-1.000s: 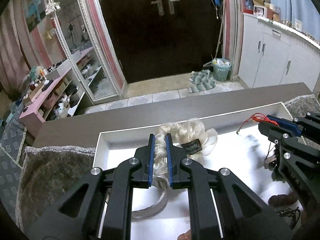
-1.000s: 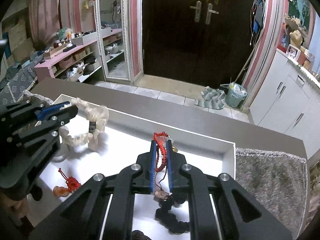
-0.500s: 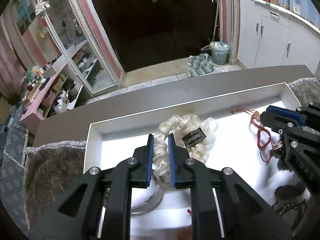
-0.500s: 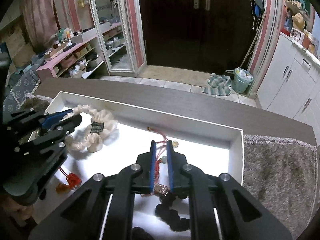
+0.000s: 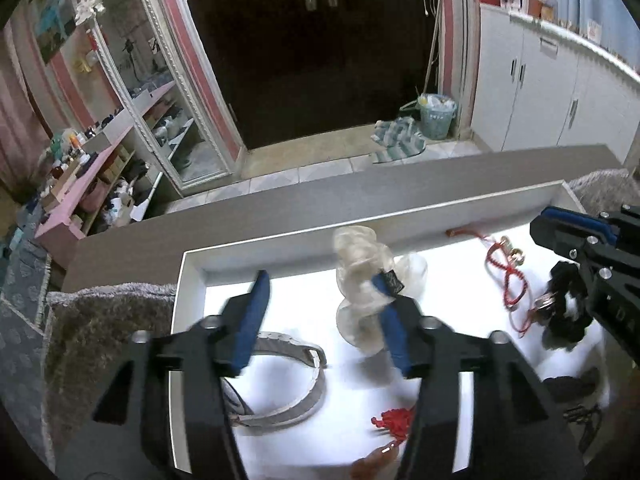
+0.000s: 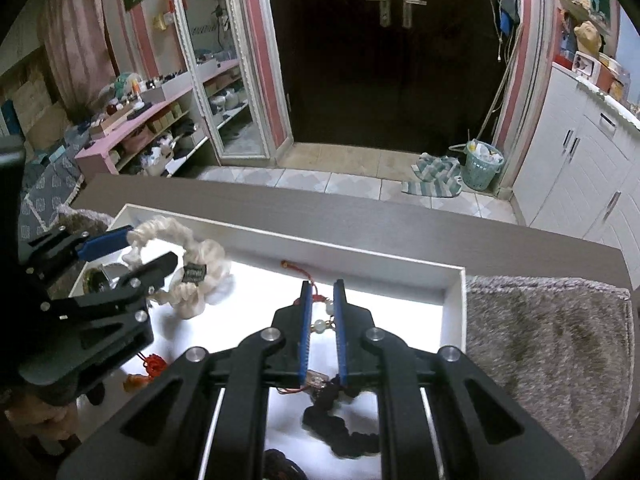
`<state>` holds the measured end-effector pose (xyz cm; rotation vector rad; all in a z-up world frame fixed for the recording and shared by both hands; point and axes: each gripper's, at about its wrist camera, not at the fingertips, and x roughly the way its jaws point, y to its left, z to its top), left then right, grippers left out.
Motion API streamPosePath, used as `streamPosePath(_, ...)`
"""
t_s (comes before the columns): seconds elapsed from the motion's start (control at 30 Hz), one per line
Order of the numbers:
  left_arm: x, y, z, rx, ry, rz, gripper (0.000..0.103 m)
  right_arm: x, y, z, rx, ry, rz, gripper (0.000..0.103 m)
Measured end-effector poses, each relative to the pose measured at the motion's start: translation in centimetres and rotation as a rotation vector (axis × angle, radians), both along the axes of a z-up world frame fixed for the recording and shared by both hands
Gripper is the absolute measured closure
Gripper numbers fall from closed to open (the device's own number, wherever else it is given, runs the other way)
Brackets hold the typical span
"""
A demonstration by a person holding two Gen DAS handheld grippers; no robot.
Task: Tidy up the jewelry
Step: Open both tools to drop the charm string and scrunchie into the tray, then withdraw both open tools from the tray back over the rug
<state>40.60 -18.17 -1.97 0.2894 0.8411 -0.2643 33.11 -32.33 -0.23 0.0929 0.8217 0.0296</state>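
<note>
A white tray (image 5: 192, 280) (image 6: 452, 296) holds the jewelry. My left gripper (image 5: 320, 312) (image 6: 150, 254) is open; the cream scrunchie (image 5: 360, 280) (image 6: 192, 264) lies loose against its right finger. My right gripper (image 6: 322, 300) (image 5: 560, 236) is open a little, above the red cord bracelet (image 5: 508, 280) (image 6: 316, 296) with pale beads, which lies on the tray floor. A black scrunchie (image 6: 340, 428) (image 5: 564, 312) lies under the right gripper. A silver watch band (image 5: 288, 376) and a red knot charm (image 5: 394, 420) (image 6: 154, 364) lie near the front.
The tray sits on a grey fluffy mat (image 6: 552, 360) (image 5: 100, 328) on a grey table (image 5: 240, 224). Beyond the table edge are a tiled floor, a dark door, a mirror, pink shelves and white cabinets.
My left gripper has opened wide and let go of the cream scrunchie. My right gripper has opened slightly and let go of the red bracelet, which now lies in the tray.
</note>
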Motion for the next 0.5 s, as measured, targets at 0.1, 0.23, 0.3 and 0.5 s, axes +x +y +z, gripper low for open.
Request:
streamPosePath(0.1, -0.2, 1.0, 1.3, -0.035, -0.009, 0.008, 0.049, -0.7, -0.6, 1.4, 0.007, -0.029, -0.011, 0.093)
streamPosePath(0.23, -1.4, 3.3, 4.3, -0.081, -0.054, 0.046, 0.045, -2.8, -2.0, 4.3, 0.015, -0.090, -0.050, 0.085)
streamPosePath(0.3, -2.3, 4.3, 5.7, -0.075, -0.068, 0.046, 0.043, -4.4, -2.4, 5.7, -0.008, -0.102, -0.050, 0.067)
streamPosePath(0.5, -7.3, 10.0, 9.6, -0.072, -0.128, 0.065, 0.037, -12.6, -4.1, 8.6, -0.109, -0.146, -0.083, 0.063)
